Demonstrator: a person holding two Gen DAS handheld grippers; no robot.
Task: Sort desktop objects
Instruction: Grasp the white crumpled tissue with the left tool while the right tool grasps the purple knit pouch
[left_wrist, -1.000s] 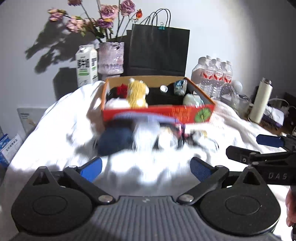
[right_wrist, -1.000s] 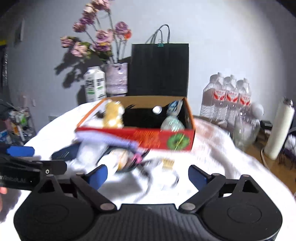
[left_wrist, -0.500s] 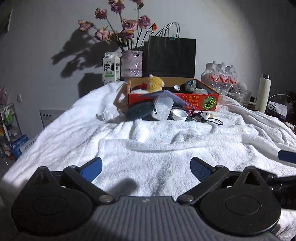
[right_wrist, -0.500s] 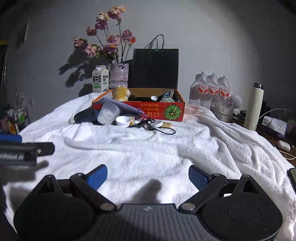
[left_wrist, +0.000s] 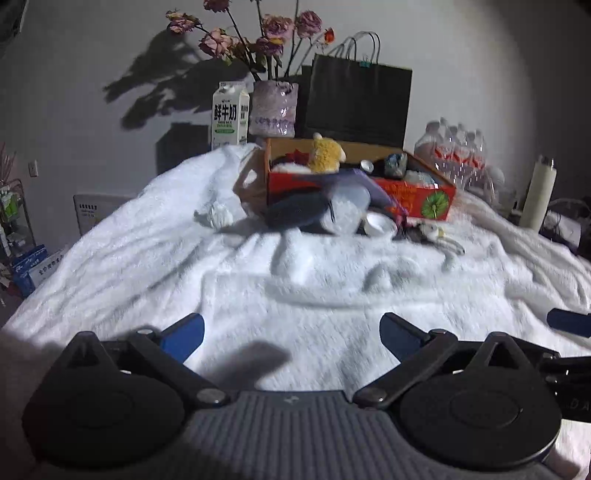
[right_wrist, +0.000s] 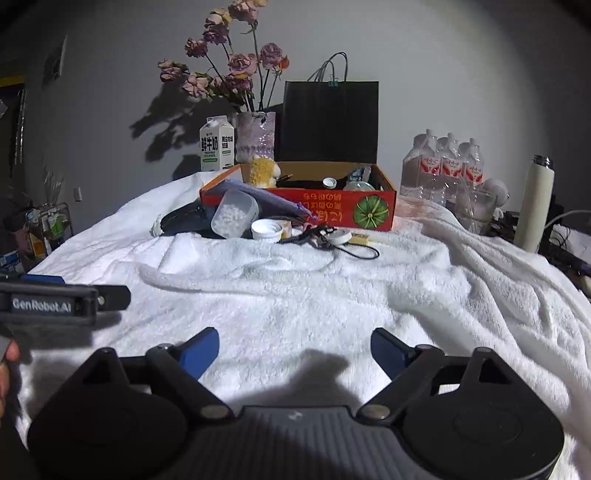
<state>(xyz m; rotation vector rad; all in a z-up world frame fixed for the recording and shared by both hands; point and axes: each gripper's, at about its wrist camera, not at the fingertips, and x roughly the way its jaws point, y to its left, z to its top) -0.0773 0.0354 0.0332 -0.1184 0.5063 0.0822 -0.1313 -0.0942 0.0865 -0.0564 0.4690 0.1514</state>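
A red cardboard box (right_wrist: 332, 210) at the far side of the white towel (right_wrist: 295, 295) holds a yellow plush toy (right_wrist: 262, 171) and small items. In front of it lie a clear jar of white pellets (right_wrist: 234, 218), a white lid (right_wrist: 266, 229), a dark blue pouch (right_wrist: 184, 221), a purple cloth (right_wrist: 273, 203) and a black cable with a round white piece (right_wrist: 341, 236). My left gripper (left_wrist: 291, 332) is open and empty, far short of the pile (left_wrist: 347, 210). My right gripper (right_wrist: 293, 349) is closing slightly over bare towel with nothing between its jaws.
Behind the box stand a milk carton (right_wrist: 217, 144), a vase of dried roses (right_wrist: 255, 138) and a black paper bag (right_wrist: 330, 122). Water bottles (right_wrist: 441, 168), a glass and a white flask (right_wrist: 533, 206) are at the right. A crumpled tissue (left_wrist: 218, 216) lies left of the pile.
Both grippers have drawn back from the pile by the box and sunk low over the near towel. The right jaws stand a little narrower than before.
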